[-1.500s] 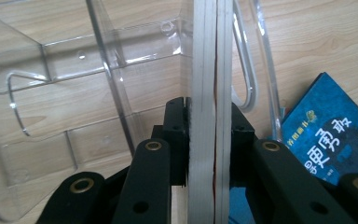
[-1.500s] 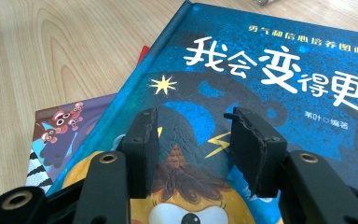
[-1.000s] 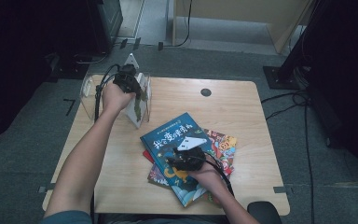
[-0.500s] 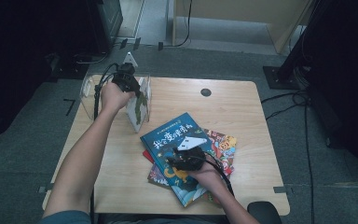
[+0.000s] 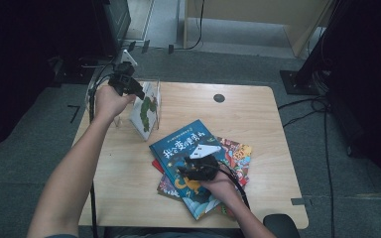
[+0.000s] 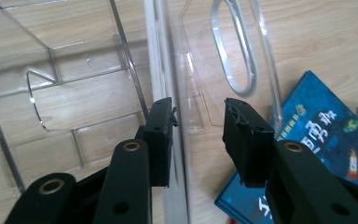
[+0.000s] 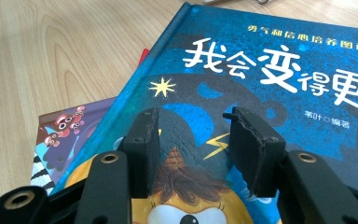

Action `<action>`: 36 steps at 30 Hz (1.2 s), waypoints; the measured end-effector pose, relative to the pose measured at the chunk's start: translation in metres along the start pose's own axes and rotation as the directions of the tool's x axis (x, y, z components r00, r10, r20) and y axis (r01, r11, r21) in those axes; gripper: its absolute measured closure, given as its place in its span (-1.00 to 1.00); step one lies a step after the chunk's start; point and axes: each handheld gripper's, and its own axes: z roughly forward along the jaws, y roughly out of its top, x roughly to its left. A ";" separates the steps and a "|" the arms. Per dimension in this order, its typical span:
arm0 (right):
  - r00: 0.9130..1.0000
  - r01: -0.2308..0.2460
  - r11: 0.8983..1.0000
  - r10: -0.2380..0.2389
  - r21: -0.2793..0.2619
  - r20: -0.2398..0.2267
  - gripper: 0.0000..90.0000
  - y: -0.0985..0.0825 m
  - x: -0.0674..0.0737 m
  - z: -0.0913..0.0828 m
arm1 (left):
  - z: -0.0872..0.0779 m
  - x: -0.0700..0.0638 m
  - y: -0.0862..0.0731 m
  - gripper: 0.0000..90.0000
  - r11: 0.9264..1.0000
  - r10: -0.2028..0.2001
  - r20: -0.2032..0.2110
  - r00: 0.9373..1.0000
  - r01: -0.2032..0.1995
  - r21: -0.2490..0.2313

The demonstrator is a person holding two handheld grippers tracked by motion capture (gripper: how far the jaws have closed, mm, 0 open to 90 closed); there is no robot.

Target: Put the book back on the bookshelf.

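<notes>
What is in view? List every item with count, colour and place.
table: one, light wood, centre of the high view.
rack: one, clear plastic, table's far left corner.
white book: one, white cover with green print, standing in the rack.
blue book: one, blue, top of the stack at the table's near middle.
lower books: at least two, red-edged and multicoloured, under the blue book.
hole: one, dark, table's far edge.
left gripper: one, black, jaws just opened, astride the white book's edge without pressing.
right gripper: one, black, open, over the blue book.
</notes>
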 end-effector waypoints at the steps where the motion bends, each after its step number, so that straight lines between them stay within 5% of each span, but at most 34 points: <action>1: 1.000 -0.010 1.000 0.010 -0.003 -0.005 0.19 0.000 -0.001 0.000 | -0.006 0.001 -0.007 0.36 1.000 0.014 0.017 1.000 -0.013 -0.020; 19: 0.997 -0.072 0.997 0.072 -0.025 0.033 0.34 -0.007 -0.018 -0.027 | -0.020 -0.003 -0.075 0.27 0.989 0.122 0.120 0.985 -0.110 -0.101; 31: 0.989 -0.099 0.993 0.105 -0.065 0.106 0.41 -0.029 -0.031 -0.065 | 0.006 -0.020 -0.118 0.22 0.966 0.236 0.151 0.960 -0.215 -0.143; 36: 0.984 -0.117 0.990 0.127 -0.081 0.127 0.45 -0.040 -0.034 -0.077 | 0.023 -0.021 -0.127 0.18 0.968 0.242 0.185 0.952 -0.222 -0.121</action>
